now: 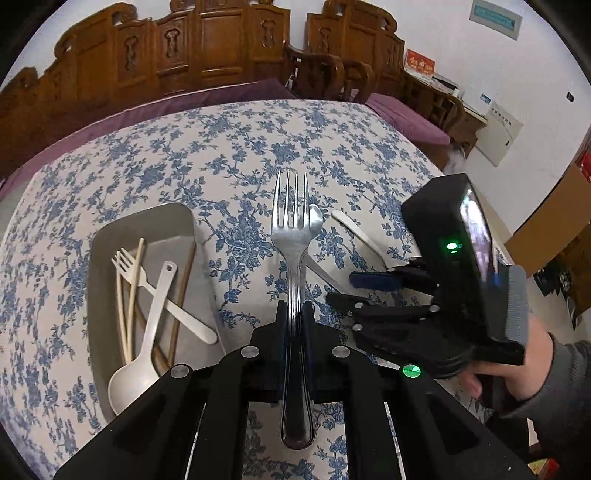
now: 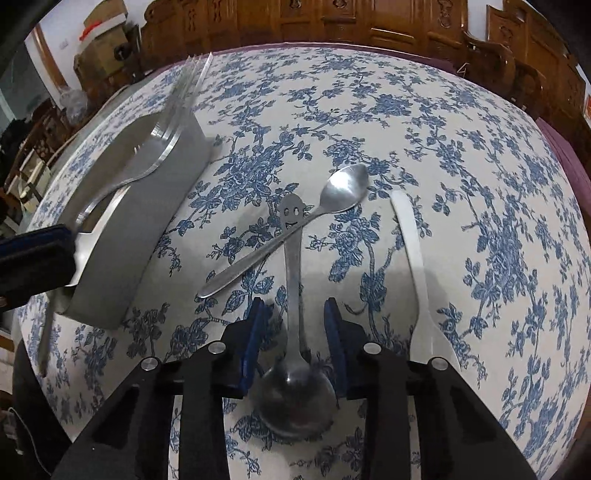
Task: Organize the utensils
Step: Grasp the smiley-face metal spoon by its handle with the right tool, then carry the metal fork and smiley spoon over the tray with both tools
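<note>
Leftmost, a grey tray (image 1: 184, 221) on the bench (image 1: 229, 140) holds cream plastic utensils (image 1: 151, 291). Beside it, the left gripper (image 1: 294, 314) clamps a steel fork (image 1: 291, 236). Rightward, the right gripper (image 2: 294, 321) stands open astride a smiley-handled spoon (image 2: 293, 280).

Nothing here can really be read. On the far wall there's a red sign (image 1: 420, 65) with gold characters, a framed notice (image 1: 494, 17) up high and a pale panel (image 1: 504, 133) with a line of print, but all of it is too small and blurred to make out. The one clear mark is a smiley face cut into the handle end of the steel spoon (image 2: 293, 273) lying between the right gripper's fingers.
</note>
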A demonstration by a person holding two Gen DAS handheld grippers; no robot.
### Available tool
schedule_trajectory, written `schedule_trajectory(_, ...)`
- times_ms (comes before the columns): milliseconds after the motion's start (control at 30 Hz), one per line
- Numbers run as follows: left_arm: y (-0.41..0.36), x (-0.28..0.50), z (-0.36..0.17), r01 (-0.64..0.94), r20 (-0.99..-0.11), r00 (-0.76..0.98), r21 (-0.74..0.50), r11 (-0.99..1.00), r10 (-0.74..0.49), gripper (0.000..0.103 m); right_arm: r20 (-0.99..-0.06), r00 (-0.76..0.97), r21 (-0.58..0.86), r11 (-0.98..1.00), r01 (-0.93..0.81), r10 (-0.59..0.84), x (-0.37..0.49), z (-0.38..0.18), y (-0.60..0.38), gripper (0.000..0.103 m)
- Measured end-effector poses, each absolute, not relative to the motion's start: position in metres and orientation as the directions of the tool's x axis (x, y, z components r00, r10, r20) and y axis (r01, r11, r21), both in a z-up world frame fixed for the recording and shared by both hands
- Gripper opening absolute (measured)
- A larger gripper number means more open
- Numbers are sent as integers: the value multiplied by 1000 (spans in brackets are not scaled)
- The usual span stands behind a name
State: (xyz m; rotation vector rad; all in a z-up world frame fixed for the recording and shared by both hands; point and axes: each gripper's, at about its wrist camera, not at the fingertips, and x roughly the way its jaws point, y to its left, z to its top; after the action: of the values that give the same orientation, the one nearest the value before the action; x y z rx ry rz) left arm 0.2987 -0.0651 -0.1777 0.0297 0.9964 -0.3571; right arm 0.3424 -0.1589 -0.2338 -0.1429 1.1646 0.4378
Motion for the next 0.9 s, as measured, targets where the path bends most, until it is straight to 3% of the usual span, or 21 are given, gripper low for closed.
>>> schedule_trajectory(133,-61,296,-173,304,-820,499,-137,943,-281,7,-921,329,49,901,-432,208,342,-235,-150,33)
schedule_trajectory(233,-59,293,-169,304,-815,508,-133,943,-279,7,-928,330,15,899,-438,176,340,-235,-147,25)
schedule_trajectory(300,-57,290,-167,304,-812,512,-133,943,-280,7,-931,321,18,901,-433,173,339,-235,-149,7)
schedule_trajectory(633,-50,279,-158,299,-799,531,-136,944,-283,7,-948,268,51,912,-408,173,311,-230,-163,7)
schedule_trajectory(900,-45,272,-152,295,-788,543,-146,944,-291,7,-919,339,56,918,-393,201,300,-199,-169,7)
